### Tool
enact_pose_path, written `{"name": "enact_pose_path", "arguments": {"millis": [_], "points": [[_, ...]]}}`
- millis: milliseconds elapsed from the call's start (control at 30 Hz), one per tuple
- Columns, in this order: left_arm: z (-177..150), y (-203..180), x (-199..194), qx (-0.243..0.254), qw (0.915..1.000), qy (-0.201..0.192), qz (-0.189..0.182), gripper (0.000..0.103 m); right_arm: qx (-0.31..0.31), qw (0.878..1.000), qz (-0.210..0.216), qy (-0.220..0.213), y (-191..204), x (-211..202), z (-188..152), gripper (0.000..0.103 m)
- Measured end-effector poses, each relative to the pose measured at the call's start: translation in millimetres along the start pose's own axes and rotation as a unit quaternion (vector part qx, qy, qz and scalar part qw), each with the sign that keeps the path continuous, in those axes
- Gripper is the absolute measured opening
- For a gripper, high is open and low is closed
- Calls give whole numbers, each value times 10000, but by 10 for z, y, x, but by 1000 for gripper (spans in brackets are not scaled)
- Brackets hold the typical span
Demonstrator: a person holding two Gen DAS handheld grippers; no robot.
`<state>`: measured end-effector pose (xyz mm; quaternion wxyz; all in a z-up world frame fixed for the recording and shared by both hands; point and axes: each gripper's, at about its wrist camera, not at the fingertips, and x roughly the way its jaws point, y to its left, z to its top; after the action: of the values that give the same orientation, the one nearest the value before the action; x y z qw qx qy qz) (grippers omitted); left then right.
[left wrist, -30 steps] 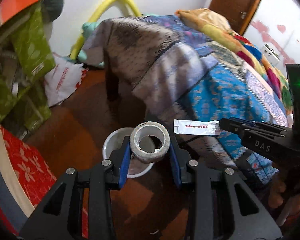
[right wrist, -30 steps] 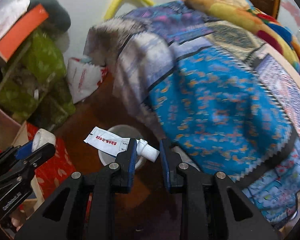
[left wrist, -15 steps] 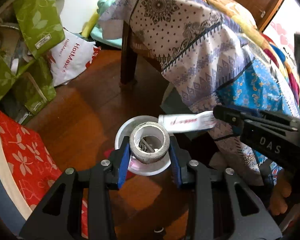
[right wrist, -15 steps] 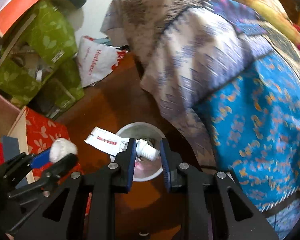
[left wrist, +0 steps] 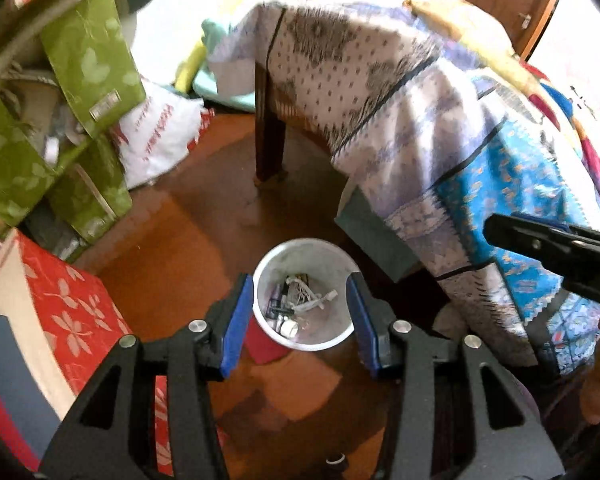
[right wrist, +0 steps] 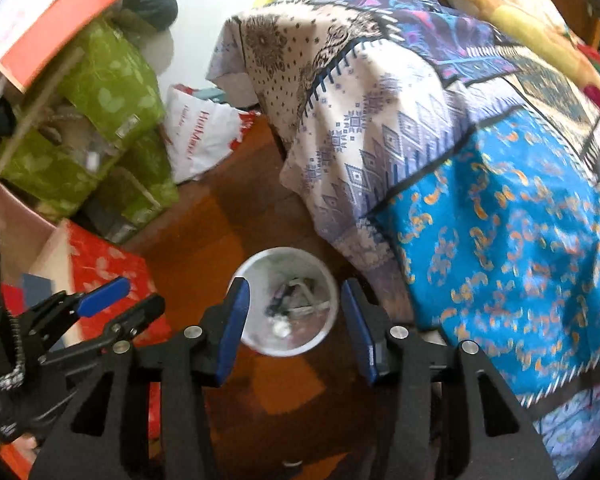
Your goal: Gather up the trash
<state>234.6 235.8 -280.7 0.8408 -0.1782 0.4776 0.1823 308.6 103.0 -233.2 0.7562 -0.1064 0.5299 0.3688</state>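
A white round trash bin point(left wrist: 342, 264) stands on the brown wooden floor with several bits of trash point(left wrist: 300, 308) inside; it also shows in the right wrist view point(right wrist: 324, 276). My left gripper point(left wrist: 303, 320) is open and empty, hanging right above the bin. My right gripper point(right wrist: 296, 324) is open and empty too, also above the bin. The right gripper's black body point(left wrist: 556, 244) shows at the right of the left wrist view. The left gripper point(right wrist: 100, 312) shows at the left of the right wrist view.
A bed with patterned blue and white covers point(right wrist: 460, 152) fills the right side, its dark wooden leg point(left wrist: 269, 136) behind the bin. Green bags point(left wrist: 72, 92), a white plastic bag point(right wrist: 204, 136) and a red flowered box point(left wrist: 60, 308) crowd the left.
Both grippers opened. The tape roll left my left gripper and the tube left my right gripper; neither is held now. Both grippers moved over the bin.
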Motion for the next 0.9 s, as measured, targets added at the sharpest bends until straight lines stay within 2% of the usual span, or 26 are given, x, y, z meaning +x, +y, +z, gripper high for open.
{"name": "enact_pose_path", "arguments": {"millis": [100, 267, 400, 533, 700, 767, 800, 833, 867, 900], "points": [[-12, -77, -396, 115, 9996, -273, -2, 47, 154, 9994, 204, -227, -6, -358, -85, 44], [-64, -301, -1084, 384, 9960, -806, -82, 47, 20, 9960, 1, -892, 109, -1086, -273, 44], [-220, -605, -1783, 745, 9870, -1411, -194, 47, -22, 9885, -144, -1506, 205, -1687, -501, 44], [-418, -861, -2326, 1030, 9769, -1830, -405, 47, -99, 9754, -388, -2166, 281, -2339, -873, 44], [-752, -1085, -2941, 1312, 9610, -2307, -781, 50, 32, 9585, -609, -2785, 324, -2936, -1345, 44], [-881, -1144, -3145, 1392, 9544, -2473, -929, 50, 49, 9417, -904, -3241, 433, -3304, -1686, 44], [-973, -1175, -3277, 1437, 9501, -2592, -968, 51, 49, 9417, -904, -3241, 433, -3304, -1686, 44], [-1043, -1191, -3365, 1468, 9473, -2674, -977, 51, 67, 9361, -1016, -3368, 466, -3392, -1771, 44], [-1099, -1198, -3431, 1477, 9453, -2734, -990, 53, 95, 9309, -1110, -3478, 499, -3467, -1849, 44], [-1170, -1200, -3532, 1481, 9420, -2829, -1030, 63, 118, 9244, -1215, -3614, 554, -3568, -1963, 45]]}}
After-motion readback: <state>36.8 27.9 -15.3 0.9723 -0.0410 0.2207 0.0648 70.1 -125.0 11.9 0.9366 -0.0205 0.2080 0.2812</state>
